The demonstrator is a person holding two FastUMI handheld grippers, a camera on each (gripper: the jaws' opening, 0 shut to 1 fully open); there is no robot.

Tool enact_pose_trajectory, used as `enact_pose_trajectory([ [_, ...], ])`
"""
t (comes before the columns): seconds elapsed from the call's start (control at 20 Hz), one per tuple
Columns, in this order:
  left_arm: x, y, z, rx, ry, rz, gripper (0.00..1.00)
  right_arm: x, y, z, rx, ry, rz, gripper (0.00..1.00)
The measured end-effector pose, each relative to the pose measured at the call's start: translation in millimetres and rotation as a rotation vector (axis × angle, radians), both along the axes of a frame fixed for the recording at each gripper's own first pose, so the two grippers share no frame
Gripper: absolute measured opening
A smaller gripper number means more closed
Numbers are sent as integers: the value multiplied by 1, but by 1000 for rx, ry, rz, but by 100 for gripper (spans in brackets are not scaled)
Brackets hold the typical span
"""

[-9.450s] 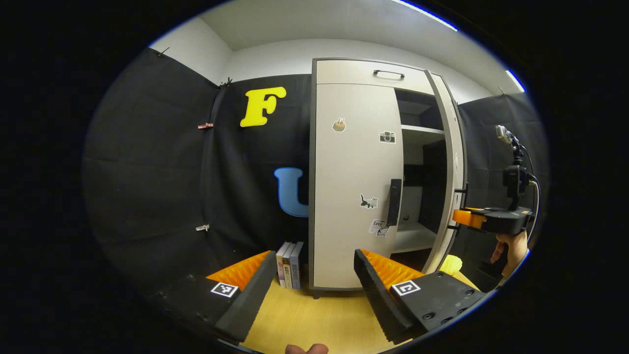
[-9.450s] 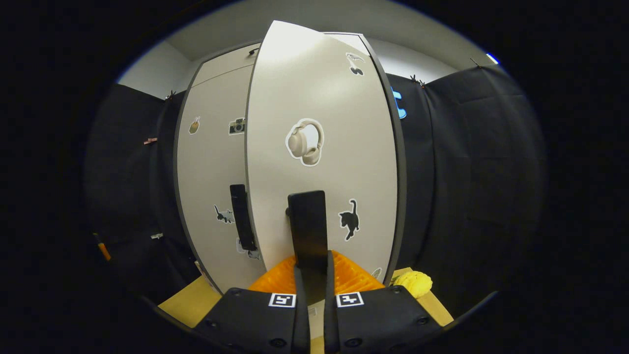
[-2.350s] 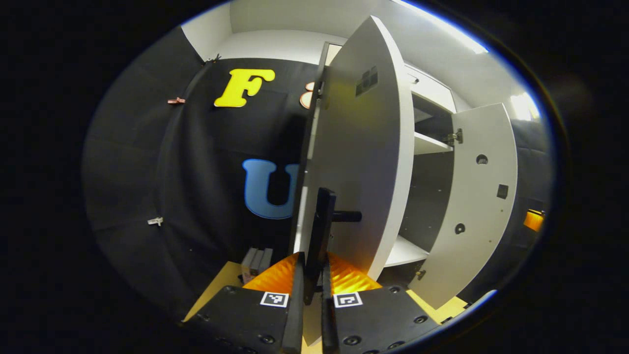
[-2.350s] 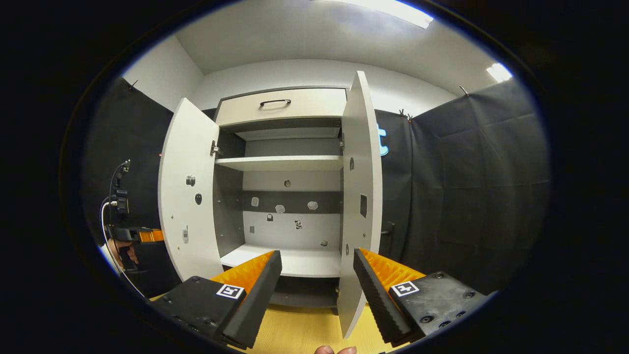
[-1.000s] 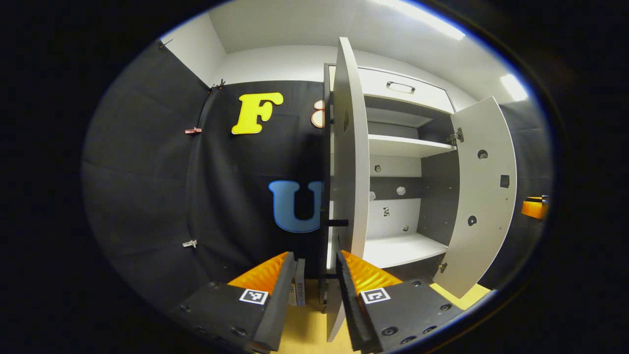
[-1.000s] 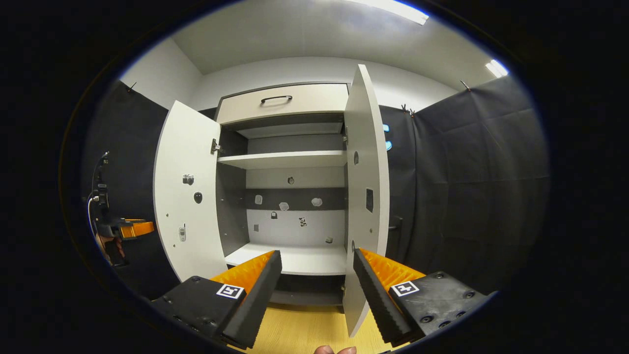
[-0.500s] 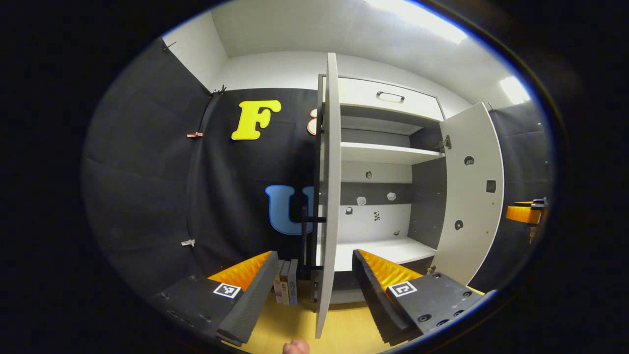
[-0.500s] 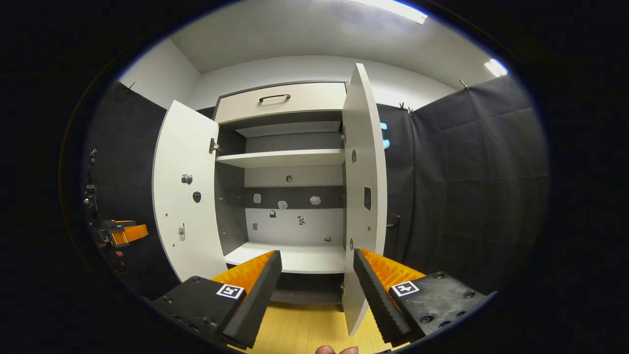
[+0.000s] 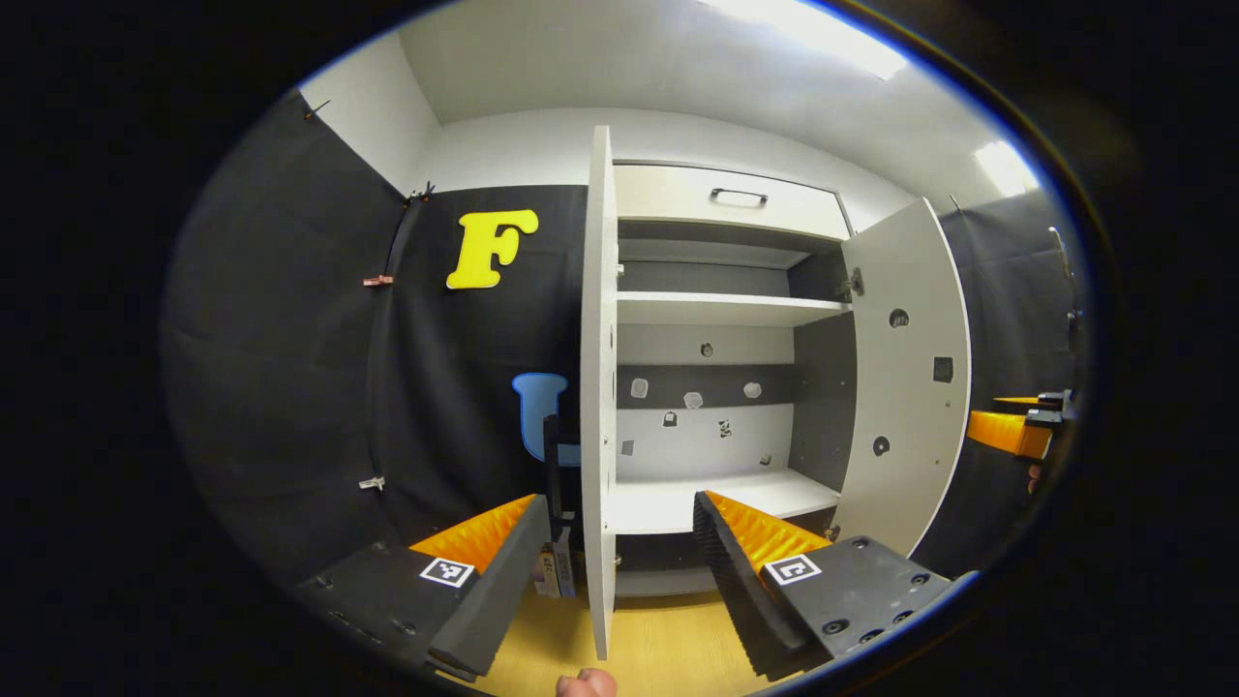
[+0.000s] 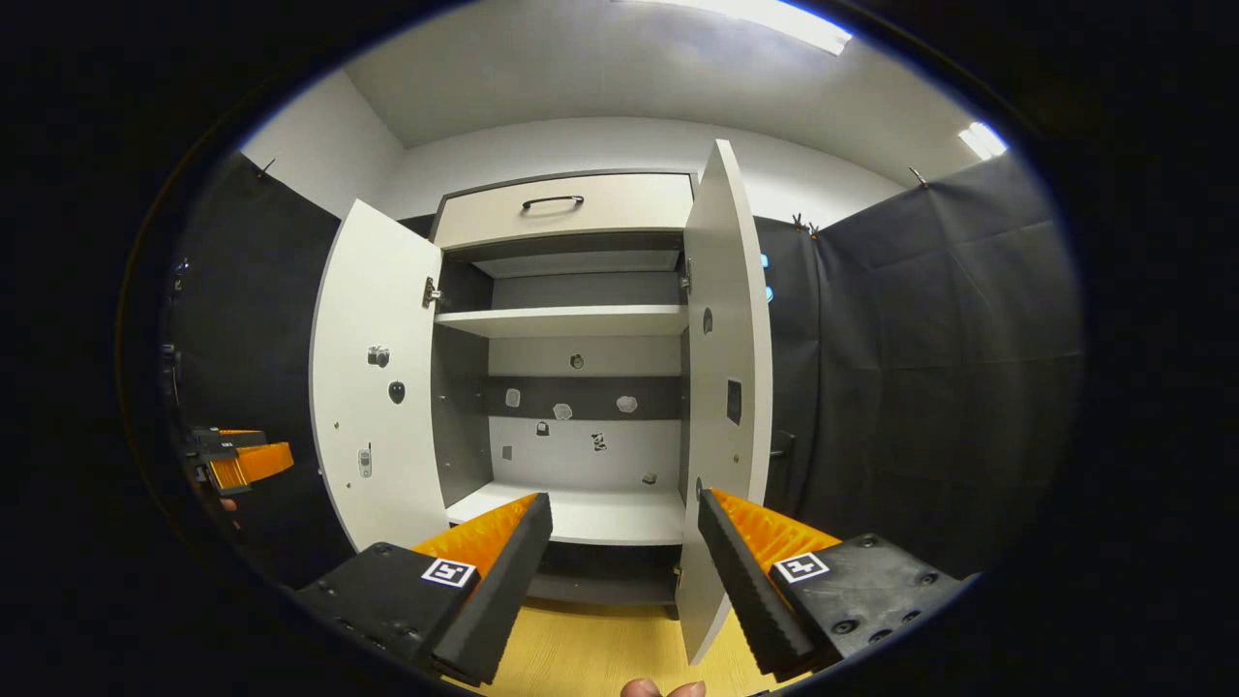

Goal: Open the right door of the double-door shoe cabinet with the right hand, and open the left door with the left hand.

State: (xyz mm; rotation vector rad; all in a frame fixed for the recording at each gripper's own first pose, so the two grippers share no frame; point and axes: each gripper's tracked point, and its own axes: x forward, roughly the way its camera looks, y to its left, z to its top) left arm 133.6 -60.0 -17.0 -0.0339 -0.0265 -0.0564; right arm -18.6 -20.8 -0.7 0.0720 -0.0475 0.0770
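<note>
Both doors of the shoe cabinet [image 10: 566,208] stand wide open: left door [image 9: 598,387], right door [image 10: 728,387]. The left gripper [image 9: 612,552] and right gripper [image 10: 624,552] are released, holding nothing, in front of it.

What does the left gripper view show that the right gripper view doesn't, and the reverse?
Left gripper view: books on the floor beside the cabinet, and the left door edge-on with the left door handle on its outer side.
Right gripper view: that door's inner face, and the right door handle behind the right door.
Both: the open cabinet's shelf and top drawer. The left hand-held gripper and right hand-held gripper are open.
</note>
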Motion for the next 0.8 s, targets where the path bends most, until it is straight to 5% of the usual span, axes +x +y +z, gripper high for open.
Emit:
enact_pose_trajectory([
  [0.8,1,-14,-5,5,16,-23,93,-6,-1,1,4,-2,-1,96],
])
